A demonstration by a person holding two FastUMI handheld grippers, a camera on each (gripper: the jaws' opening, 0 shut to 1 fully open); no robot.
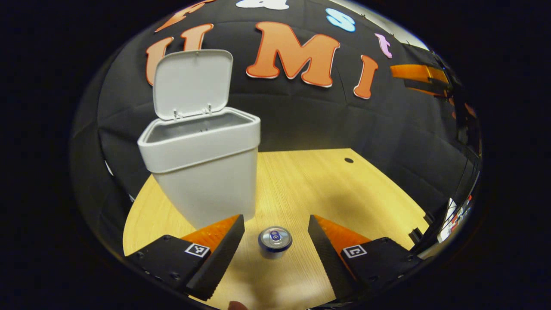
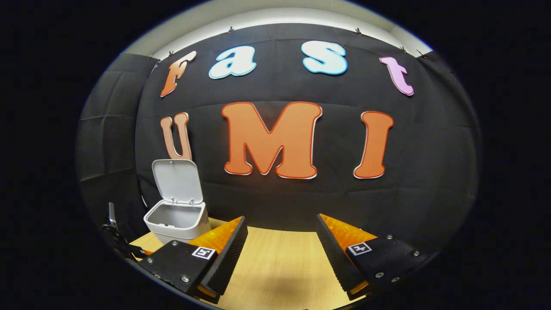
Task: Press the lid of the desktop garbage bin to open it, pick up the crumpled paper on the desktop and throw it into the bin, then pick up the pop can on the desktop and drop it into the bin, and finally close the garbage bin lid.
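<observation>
Step in hand: judged to be the pop-can pickup; the left claw is lining up on the pop can, with no grasp made yet.
Bin: the garbage bin is standing at the left centre of the left gripper view, its lid tilting up and back on its hinge, so the opening step reads as done.
Paper: no crumpled paper is lying on the visible bench; it is probably already inside the bin, though the bin's floor is hidden from this angle.
Pop can: standing upright on the bench at the lower centre of the left gripper view, top and pull tab facing the camera, near the foot of the bin but apart from it.
Left claw: released; its jaws are spreading wide to either side of the can, with clear bench showing between each jaw and the can.
Right claw: released and carrying nothing; in the right gripper view it is hovering over bare bench, with the bin sitting at lower left.
Next move calls for: lowering the left claw around the can body, clenching on both sides, then lifting above the bin rim.
Remaining: can drop and lid closing.
</observation>
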